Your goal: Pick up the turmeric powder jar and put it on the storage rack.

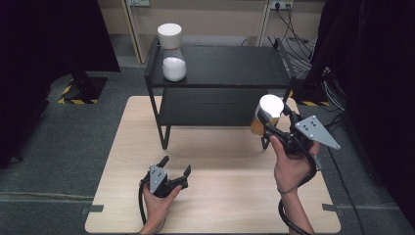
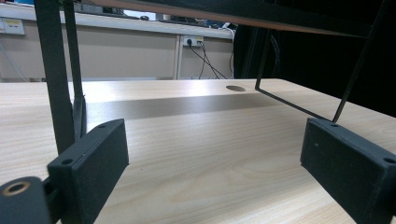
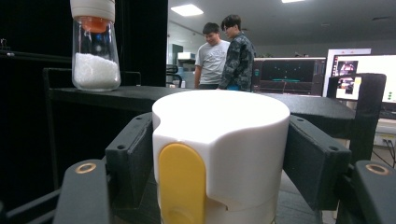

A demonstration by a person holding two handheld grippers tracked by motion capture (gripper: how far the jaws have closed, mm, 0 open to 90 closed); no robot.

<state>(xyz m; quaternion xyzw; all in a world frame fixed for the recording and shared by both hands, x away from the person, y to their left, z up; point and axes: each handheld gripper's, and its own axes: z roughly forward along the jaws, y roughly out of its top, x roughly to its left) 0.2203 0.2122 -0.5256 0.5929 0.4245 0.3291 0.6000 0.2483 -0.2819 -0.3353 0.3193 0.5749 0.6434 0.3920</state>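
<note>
My right gripper (image 1: 268,122) is shut on the white lid of a jar (image 1: 266,115) with amber contents, held up in the air at the right front of the black shelf (image 1: 220,66). The right gripper view has that lid (image 3: 224,149) close up, a yellow tab on its front, with a jaw pressed on each side. A second jar (image 1: 172,51) with a white lid and white grains stands on the shelf's top left corner. My left gripper (image 1: 174,166) rests low on the wooden table (image 1: 127,161), jaws wide apart with nothing between them (image 2: 212,158).
The black two-level shelf stands on the table's far half; its legs (image 2: 58,79) rise just ahead of my left gripper. Cables and a dark stand (image 1: 313,63) lie right of the shelf. Two people (image 3: 224,51) stand by monitors far behind.
</note>
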